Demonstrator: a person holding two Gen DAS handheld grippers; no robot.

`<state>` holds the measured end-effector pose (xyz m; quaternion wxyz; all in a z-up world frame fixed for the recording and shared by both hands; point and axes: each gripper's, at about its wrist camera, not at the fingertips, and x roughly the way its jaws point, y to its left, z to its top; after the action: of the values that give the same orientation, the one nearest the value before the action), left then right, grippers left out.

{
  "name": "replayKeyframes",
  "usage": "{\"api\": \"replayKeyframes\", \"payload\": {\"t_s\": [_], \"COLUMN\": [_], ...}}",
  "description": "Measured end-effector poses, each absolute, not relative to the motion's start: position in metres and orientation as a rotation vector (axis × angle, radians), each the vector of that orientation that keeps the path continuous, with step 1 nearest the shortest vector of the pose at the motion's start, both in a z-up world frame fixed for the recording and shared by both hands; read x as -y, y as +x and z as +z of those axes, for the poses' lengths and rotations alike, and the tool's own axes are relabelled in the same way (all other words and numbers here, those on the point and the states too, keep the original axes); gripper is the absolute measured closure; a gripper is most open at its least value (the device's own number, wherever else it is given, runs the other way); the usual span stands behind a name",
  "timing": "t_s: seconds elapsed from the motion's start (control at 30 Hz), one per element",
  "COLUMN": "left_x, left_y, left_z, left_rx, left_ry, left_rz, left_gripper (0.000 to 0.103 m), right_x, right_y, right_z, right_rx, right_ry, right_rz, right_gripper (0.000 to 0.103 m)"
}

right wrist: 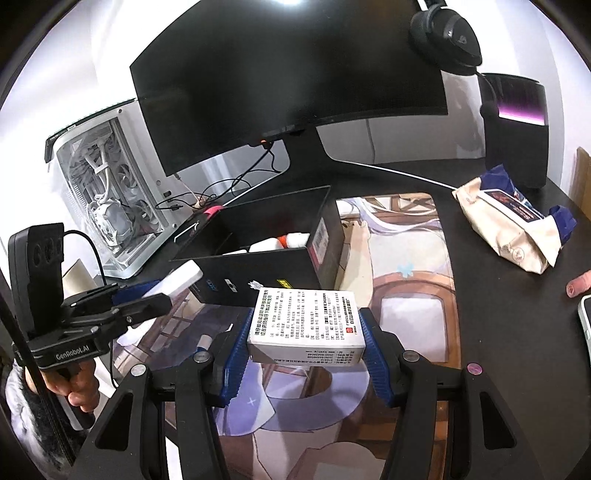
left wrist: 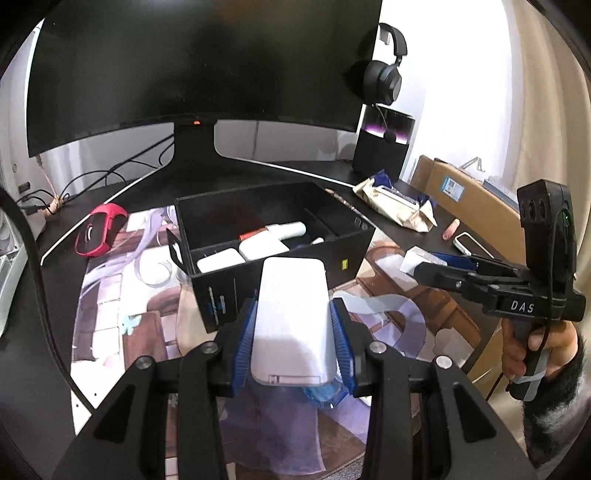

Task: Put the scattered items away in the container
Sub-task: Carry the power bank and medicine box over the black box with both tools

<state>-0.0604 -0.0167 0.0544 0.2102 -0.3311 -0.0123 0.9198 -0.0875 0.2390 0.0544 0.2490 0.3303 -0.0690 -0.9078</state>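
A: Left gripper (left wrist: 293, 325) clamped on a white slab (left wrist: 291, 314), blue pads (left wrist: 243, 332) on its 2 long edges, held above the mat just short of the box (left wrist: 273, 229). Smooth, rigid plastic by the look, probably a power bank: some weight, likely slippery. Best kept pinched across the narrow width, near the middle.

B: Right gripper (right wrist: 304, 332) closed on a carton (right wrist: 306, 325), printed side up, also hanging just short of the box (right wrist: 258, 254). Light card, probably crushable; gentle squeeze on the 2 short sides.

A: Inside the box: 1 divider, several white pieces and a tube already in.

B: Under the box, a printed mat (right wrist: 406, 295) on a dark desk (right wrist: 498, 332). Behind the box, a monitor (right wrist: 288, 74). Right of the box, a paper bag (right wrist: 509, 229), a phone edge, headphones (right wrist: 447, 29) higher up. Left of the box, a PC case (right wrist: 107, 192), loose cables.

A: Left of the box here, a red mouse (left wrist: 99, 230).
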Motion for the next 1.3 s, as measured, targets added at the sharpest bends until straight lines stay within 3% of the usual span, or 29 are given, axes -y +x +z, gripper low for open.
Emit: {"api": "replayKeyframes", "payload": {"t_s": [1.3], "left_x": [0.028], "left_y": [-0.108], "left_z": [0.102], "left_rx": [0.036], "left_ry": [-0.802], "left_rz": [2.674], "left_gripper": [0.065], "right_x": [-0.19], "right_y": [-0.119], "right_z": [0.113], "right_rx": [-0.059], "right_ry": [0.738], "right_rz": [-2.425], "right_gripper": [0.047]}}
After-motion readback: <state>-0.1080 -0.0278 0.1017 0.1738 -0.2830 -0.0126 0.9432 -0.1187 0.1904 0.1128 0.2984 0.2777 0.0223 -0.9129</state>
